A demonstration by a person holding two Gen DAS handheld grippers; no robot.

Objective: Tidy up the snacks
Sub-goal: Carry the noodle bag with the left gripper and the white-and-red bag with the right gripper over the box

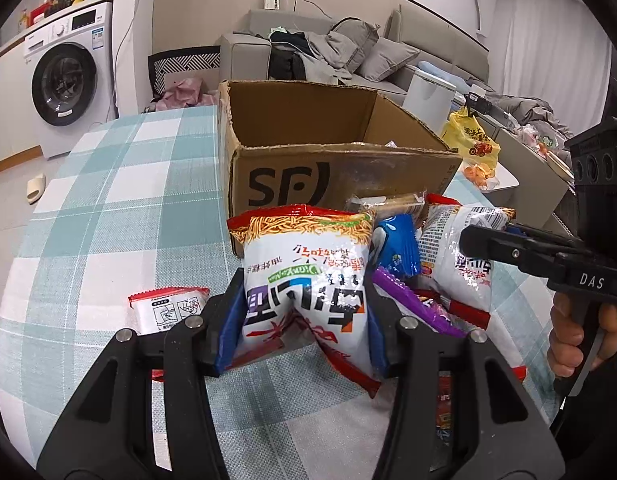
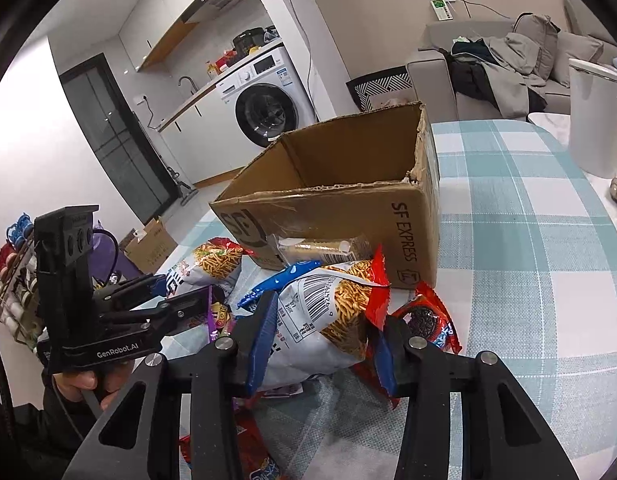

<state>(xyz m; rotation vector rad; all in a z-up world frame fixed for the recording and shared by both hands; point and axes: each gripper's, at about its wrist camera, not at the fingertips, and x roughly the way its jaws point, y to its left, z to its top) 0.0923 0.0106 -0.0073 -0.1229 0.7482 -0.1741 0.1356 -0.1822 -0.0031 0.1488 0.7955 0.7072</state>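
Observation:
An open cardboard box (image 1: pixel 292 168) marked SF stands on the checked table; it also shows in the right wrist view (image 2: pixel 348 204). A pile of snack packs lies in front of it. My left gripper (image 1: pixel 304 328) is shut on a white and red noodle snack bag (image 1: pixel 308 280), its blue pads pinching the bag's sides. My right gripper (image 2: pixel 320 344) is shut on a second noodle snack bag (image 2: pixel 328 316); that bag also shows in the left wrist view (image 1: pixel 460 256). Each gripper shows in the other's view: the right (image 1: pixel 492 248) and the left (image 2: pixel 156 300).
Loose in the pile are a blue pack (image 1: pixel 396 248), a purple pack (image 1: pixel 412 300), a cracker sleeve (image 2: pixel 320 248) against the box, and a red Oreo pack (image 2: pixel 428 316). A small red and white packet (image 1: pixel 168 308) lies left. A white canister (image 2: pixel 592 116) stands far right.

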